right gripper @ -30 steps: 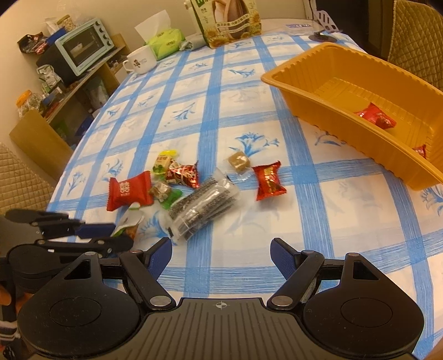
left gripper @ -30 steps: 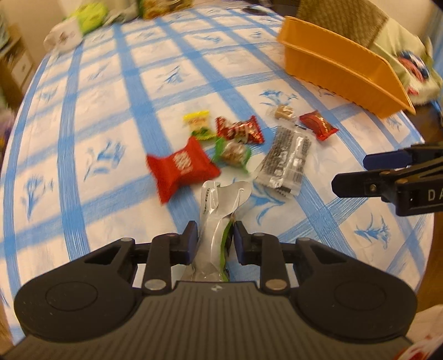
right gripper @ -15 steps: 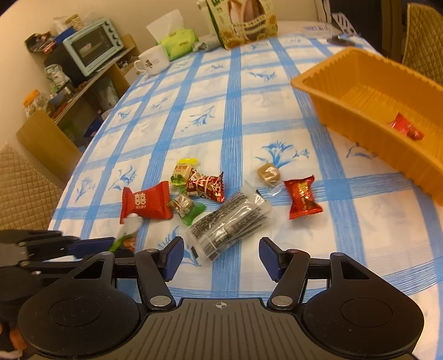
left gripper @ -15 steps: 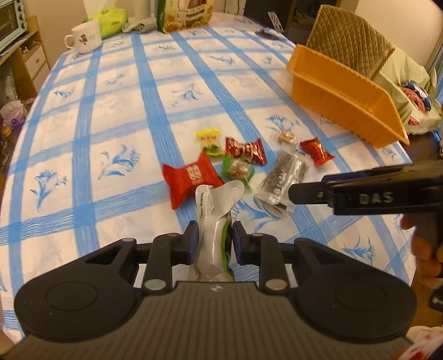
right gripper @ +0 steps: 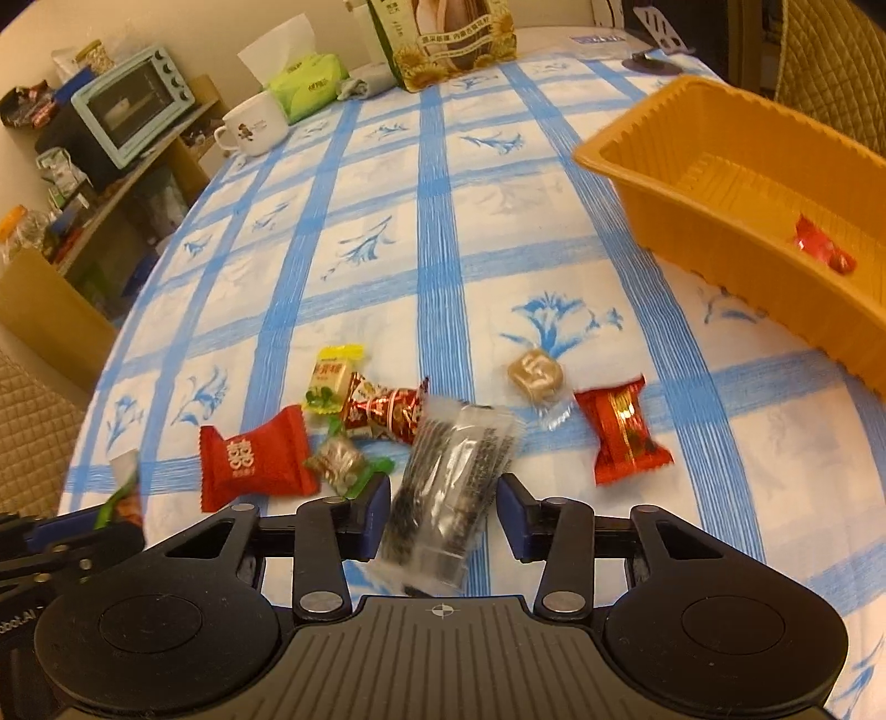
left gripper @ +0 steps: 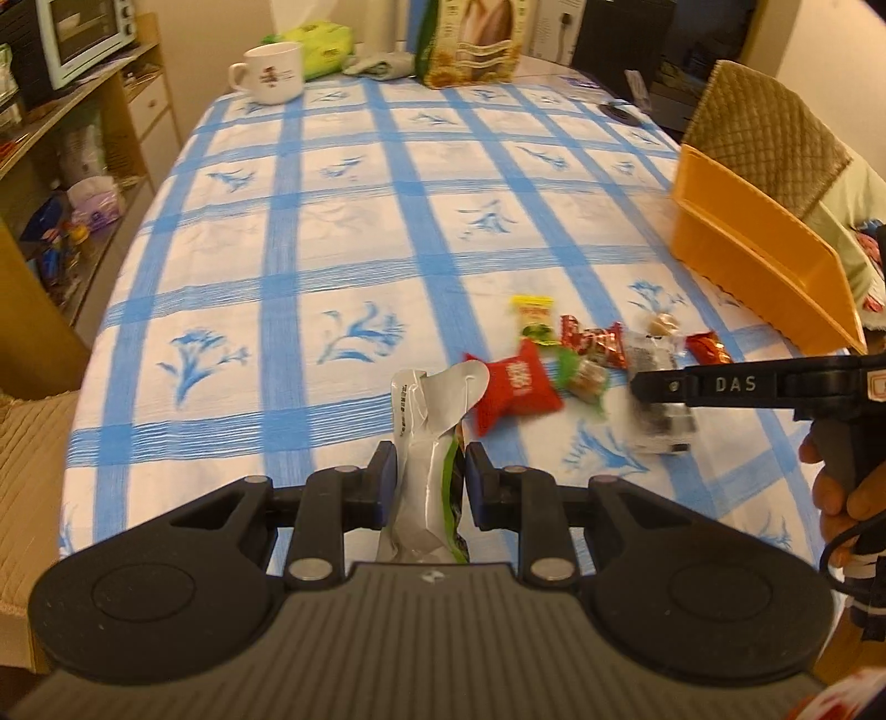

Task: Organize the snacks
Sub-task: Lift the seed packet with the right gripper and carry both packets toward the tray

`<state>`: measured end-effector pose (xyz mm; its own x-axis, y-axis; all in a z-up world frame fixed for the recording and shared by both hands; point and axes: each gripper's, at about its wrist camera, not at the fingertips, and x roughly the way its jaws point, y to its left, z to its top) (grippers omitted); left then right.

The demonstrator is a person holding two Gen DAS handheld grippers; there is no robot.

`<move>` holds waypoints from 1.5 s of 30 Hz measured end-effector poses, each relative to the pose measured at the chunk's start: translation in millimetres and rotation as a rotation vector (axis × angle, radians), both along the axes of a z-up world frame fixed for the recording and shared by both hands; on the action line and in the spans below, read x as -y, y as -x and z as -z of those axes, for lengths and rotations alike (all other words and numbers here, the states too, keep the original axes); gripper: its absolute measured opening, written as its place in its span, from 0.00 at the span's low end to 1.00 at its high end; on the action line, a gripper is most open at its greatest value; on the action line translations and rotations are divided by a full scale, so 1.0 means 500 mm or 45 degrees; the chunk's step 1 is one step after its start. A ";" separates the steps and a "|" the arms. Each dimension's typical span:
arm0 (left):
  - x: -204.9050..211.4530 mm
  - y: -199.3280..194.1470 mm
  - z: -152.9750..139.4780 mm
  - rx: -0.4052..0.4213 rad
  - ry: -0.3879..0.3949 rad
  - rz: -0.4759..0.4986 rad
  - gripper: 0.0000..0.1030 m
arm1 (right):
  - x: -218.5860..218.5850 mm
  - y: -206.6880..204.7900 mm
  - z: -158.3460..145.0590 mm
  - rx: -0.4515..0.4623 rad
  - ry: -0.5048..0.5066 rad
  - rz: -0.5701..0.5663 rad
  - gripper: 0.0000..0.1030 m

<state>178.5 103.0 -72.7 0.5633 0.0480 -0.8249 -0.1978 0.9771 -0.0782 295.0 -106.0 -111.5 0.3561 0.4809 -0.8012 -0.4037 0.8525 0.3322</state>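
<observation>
Right now the left gripper (left gripper: 426, 479) is clamped on a silver-and-green pouch (left gripper: 429, 443), its crumpled top sticking up past the pads, held above the checked cloth (left gripper: 343, 232). The right gripper (right gripper: 443, 512) has its jaws apart, straddling a clear packet of dark sticks (right gripper: 451, 487); the packet is blurred, and whether the pads touch it cannot be told.

From the left camera, the right gripper shows side-on, an arm lettered DAS with the person's hand (left gripper: 847, 487) on the grip, its tips over that same blurred packet (left gripper: 659, 387). This view catches only the outer wall of the orange tray (left gripper: 758, 260).

The right camera looks into the tray (right gripper: 720, 183) instead, and there sits one red candy (right gripper: 822, 252) on the floor of it. It also shows the loose pile plainly: a red pillow pack (right gripper: 252, 462) on the left, a green-wrapped sweet (right gripper: 340, 462) just beside it, a yellow candy (right gripper: 332, 379) touching a red foil twist (right gripper: 385, 412), a brown cube (right gripper: 534, 376) apart to the right, and a red-gold candy (right gripper: 626, 435) nearest the tray. At its lower left edge the left gripper's tips peek in, pouch corner showing.

Far end: mug (right gripper: 255, 130), tissues (right gripper: 302, 83), seed bag (right gripper: 448, 39).
</observation>
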 end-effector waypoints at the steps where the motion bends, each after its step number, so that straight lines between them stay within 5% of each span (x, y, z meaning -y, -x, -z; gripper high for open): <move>1: -0.005 0.000 0.002 -0.003 0.000 -0.010 0.23 | -0.005 -0.001 0.000 0.011 0.014 -0.007 0.42; 12: -0.020 0.002 0.004 -0.014 -0.008 -0.045 0.23 | -0.077 0.040 0.020 0.243 0.285 -0.220 0.37; 28: 0.044 -0.022 -0.019 0.013 -0.024 0.043 0.23 | 0.024 0.050 -0.032 0.180 0.131 -0.181 0.36; 45: 0.247 -0.164 -0.068 0.118 -0.052 0.381 0.23 | 0.223 0.047 -0.118 0.169 0.040 0.043 0.36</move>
